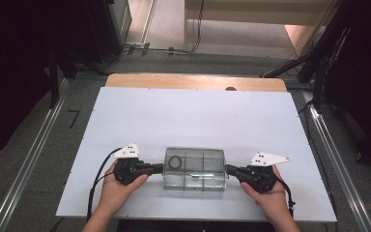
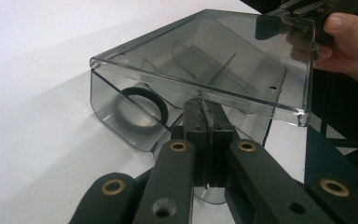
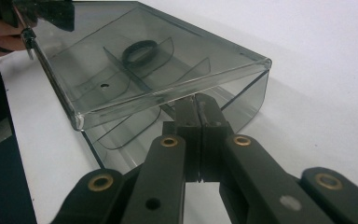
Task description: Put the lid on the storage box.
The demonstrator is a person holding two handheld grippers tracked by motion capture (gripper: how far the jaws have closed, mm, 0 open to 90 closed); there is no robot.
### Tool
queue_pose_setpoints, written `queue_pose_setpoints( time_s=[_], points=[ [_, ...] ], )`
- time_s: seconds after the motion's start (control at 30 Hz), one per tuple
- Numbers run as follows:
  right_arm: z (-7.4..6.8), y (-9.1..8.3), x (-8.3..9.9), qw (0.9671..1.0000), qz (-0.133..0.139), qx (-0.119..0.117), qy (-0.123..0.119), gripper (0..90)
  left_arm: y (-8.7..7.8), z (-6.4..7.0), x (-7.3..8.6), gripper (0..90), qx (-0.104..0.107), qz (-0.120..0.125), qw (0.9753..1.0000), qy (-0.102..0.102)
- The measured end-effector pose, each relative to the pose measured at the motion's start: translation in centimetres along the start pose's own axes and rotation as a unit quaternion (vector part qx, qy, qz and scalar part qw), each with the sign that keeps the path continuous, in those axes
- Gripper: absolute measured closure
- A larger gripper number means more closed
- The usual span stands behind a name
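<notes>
A smoky clear plastic box (image 1: 193,169) with inner dividers lies near the front edge of the white board. Its flat lid (image 2: 223,51) (image 3: 98,42) stands a little above the base. A black ring (image 1: 176,162) (image 2: 144,108) (image 3: 140,50) rests in the far-left compartment. My left gripper (image 1: 160,167) (image 2: 204,109) is shut on the box's left end wall, just under the lid. At the opposite end, my right gripper (image 1: 229,168) (image 3: 197,105) is shut on the right wall. Each hand holds its gripper level with the tabletop.
The white board (image 1: 193,116) stretches bare behind the box, with a wooden table edge (image 1: 193,82) beyond it. Metal rails (image 1: 29,159) (image 1: 338,159) run along both sides on the floor. Dark stands and cables crowd the back corners.
</notes>
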State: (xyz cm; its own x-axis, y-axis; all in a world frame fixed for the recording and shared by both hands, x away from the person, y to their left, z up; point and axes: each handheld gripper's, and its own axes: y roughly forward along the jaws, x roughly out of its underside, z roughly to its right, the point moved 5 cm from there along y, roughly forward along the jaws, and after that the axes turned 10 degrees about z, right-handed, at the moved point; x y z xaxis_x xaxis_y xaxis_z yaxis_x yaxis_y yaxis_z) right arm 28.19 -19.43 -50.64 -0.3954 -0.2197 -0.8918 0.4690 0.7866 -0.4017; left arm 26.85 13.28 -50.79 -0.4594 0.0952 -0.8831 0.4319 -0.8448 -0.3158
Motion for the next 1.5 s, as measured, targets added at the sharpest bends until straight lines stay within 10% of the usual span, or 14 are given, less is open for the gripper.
queue_pose_setpoints(
  time_s=[1.5],
  points=[
    [0.8,0.7,1.6,0.9982,-0.049,0.006,-0.033,87.0,0.5,-0.8,1.5,89.9,-0.008,-0.061,0.9981,0.008]
  ],
)
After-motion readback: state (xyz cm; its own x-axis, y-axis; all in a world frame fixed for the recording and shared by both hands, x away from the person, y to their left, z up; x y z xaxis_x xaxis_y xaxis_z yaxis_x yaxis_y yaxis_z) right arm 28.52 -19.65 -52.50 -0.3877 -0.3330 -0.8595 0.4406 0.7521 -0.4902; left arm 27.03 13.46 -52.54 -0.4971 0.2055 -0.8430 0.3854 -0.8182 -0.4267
